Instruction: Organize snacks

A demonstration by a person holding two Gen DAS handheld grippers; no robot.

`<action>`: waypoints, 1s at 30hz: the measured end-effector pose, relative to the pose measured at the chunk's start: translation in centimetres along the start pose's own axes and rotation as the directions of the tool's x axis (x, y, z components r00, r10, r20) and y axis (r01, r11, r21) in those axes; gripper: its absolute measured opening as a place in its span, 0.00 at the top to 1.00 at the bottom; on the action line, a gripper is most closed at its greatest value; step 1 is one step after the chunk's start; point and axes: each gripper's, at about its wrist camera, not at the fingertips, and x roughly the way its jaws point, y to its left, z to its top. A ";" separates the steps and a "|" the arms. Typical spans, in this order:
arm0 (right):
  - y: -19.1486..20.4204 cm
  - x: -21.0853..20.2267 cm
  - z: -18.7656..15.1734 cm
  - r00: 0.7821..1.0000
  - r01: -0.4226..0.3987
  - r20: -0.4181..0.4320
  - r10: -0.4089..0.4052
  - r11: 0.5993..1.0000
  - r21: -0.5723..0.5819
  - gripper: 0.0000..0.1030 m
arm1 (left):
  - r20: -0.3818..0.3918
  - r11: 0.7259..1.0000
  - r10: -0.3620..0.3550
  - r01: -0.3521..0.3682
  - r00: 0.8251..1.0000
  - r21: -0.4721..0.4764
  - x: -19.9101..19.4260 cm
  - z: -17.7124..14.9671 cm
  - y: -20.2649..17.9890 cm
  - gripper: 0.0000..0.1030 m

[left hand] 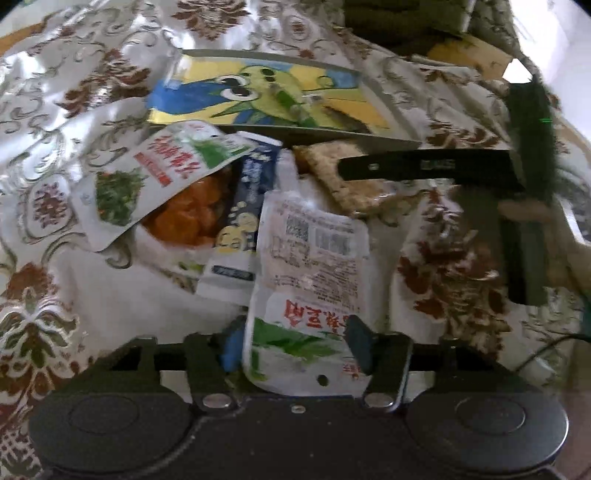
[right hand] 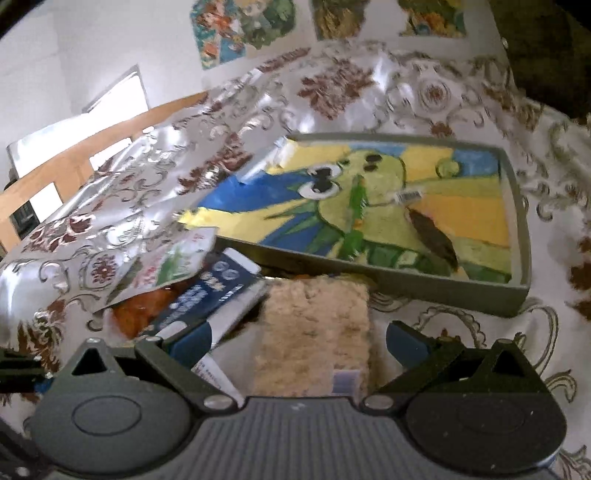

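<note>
Nearest, left gripper (left hand: 295, 345) clenched on a white snack pouch (left hand: 306, 295), evidently for lifting; right gripper (right hand: 299, 343) stood released astride a rice cracker (right hand: 314, 325); empty tray (right hand: 517, 236) lay beyond

place: home, likely a dining room | signs: table under a shiny floral tablecloth (right hand: 424, 92) | colourful pictures (right hand: 243, 26) on white wall | wooden chair back (right hand: 74, 158) | painted tray (right hand: 517, 236) | snack packets (left hand: 310, 266)
</note>
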 end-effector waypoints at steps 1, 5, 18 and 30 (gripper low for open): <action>-0.6 0.3 0.1 1.000 -0.007 -0.009 0.007 1.000 0.016 0.00 | -0.007 1.000 -0.023 0.023 1.000 -0.006 0.1 0.1 0.0 0.50; -2.6 1.7 0.2 0.996 -0.064 -0.059 0.069 0.995 0.080 0.00 | -0.016 0.996 -0.081 0.080 0.997 -0.049 0.7 0.3 0.3 0.50; -3.9 0.1 1.6 0.958 -0.283 0.021 0.285 0.935 0.213 0.31 | -0.001 0.968 -0.200 0.198 0.980 -0.152 0.1 0.9 2.0 0.70; -3.1 0.7 1.5 0.930 -0.358 0.017 0.367 0.897 0.258 0.44 | 0.039 0.931 -0.280 0.281 0.959 -0.234 0.5 1.6 1.4 0.73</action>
